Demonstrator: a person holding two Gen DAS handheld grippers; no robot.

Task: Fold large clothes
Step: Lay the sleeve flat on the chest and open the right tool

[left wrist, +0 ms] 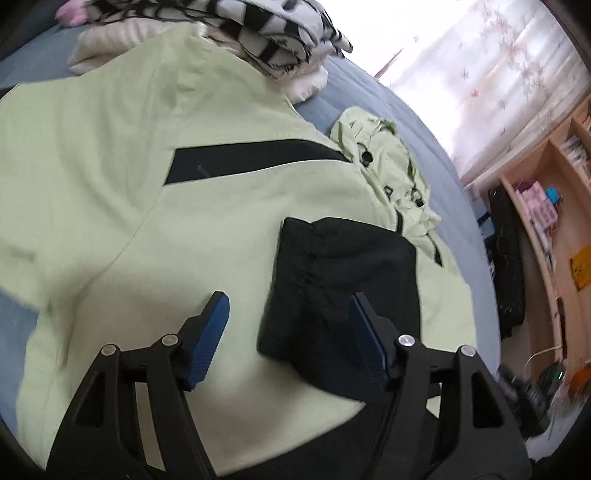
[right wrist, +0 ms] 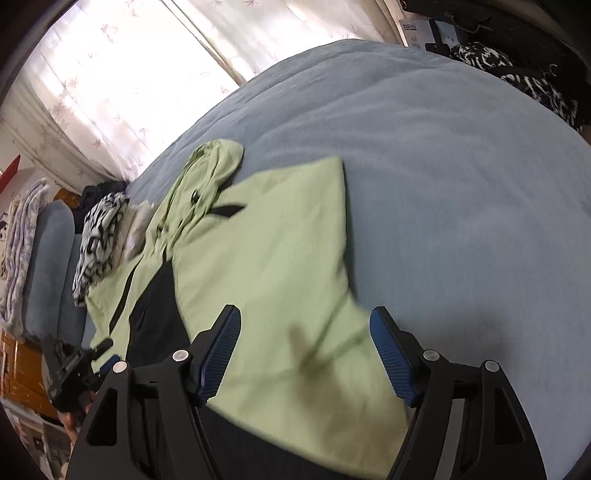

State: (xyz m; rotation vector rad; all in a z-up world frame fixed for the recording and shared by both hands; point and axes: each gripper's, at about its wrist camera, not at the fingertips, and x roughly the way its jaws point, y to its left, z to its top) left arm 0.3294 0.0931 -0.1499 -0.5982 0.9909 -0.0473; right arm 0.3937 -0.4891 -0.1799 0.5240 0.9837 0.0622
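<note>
A pale green jacket (left wrist: pixel 207 229) with black panels lies spread on the blue bed (right wrist: pixel 443 184), its hood (left wrist: pixel 388 162) bunched at the far end. A black sleeve end (left wrist: pixel 343 280) is folded over onto the jacket's body. My left gripper (left wrist: pixel 288 299) hangs open above that black sleeve end, and its blue pads do not press on the cloth. In the right wrist view the jacket (right wrist: pixel 280 258) has one side folded in. My right gripper (right wrist: pixel 306 310) stands open over the near part of that fold, holding nothing. The left gripper (right wrist: pixel 92 354) shows at the lower left, in a hand.
A heap of black-and-white patterned clothes (left wrist: pixel 280 33) and cream fabric (left wrist: pixel 110 40) lies beside the jacket. Wooden shelves (left wrist: pixel 554 221) and a dark garment (left wrist: pixel 506 251) stand off the bed's edge. A curtained window (right wrist: pixel 129 74) is behind. Blue pillows (right wrist: pixel 51 258) lie at the left.
</note>
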